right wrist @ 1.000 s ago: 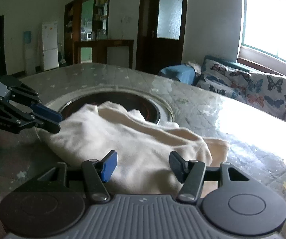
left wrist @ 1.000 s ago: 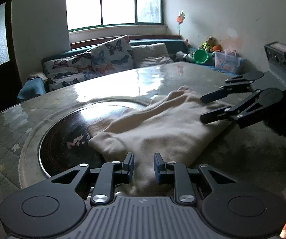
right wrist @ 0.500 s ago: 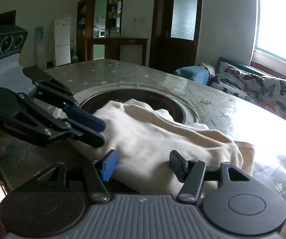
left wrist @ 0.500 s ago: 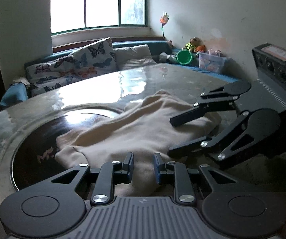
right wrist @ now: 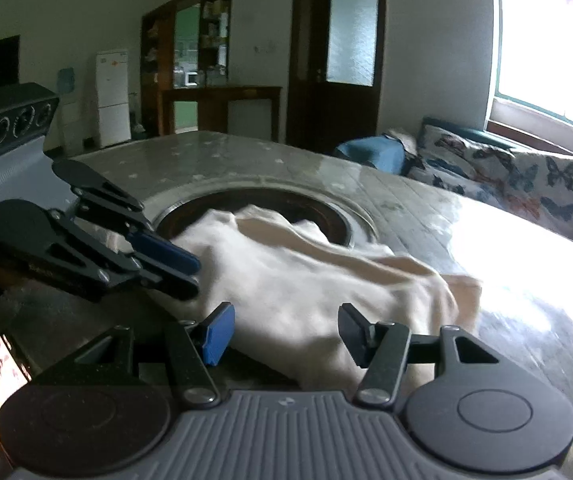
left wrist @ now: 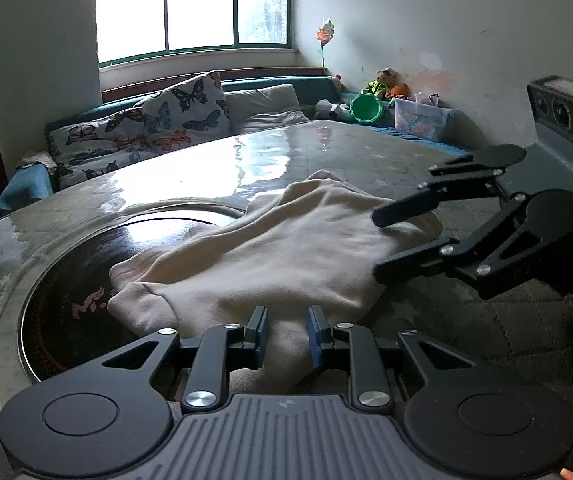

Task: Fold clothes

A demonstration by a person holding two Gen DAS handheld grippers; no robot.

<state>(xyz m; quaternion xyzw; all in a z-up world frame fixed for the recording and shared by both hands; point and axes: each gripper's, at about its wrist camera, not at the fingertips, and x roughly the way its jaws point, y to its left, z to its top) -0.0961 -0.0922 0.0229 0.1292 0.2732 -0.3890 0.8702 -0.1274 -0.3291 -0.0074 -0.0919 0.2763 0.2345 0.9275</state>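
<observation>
Garment point(left wrist: 270, 256), cream and thick, lies bunched across centre frame in both wrist views, partly over the dark round inset point(left wrist: 70, 292) of the table point(left wrist: 326, 148).

Left gripper point(left wrist: 285, 330), at lower centre of its own view, has its fingers set narrow with the near hem between them; whether the pads actually press the cloth cannot be told. Right gripper point(right wrist: 286, 330) stands about half open over the garment's near edge, holding nothing.

For the step in hand, judged to be taking both near corners, each pad pair should close on a full thickness of hem, not a surface wrinkle, and both grips should seat before any lift, so the fold line stays straight.

Against the frame a second earlier, the right gripper appears larger and lower at the right of the left view, nearer the cloth, and the right view is now blurred.
</observation>
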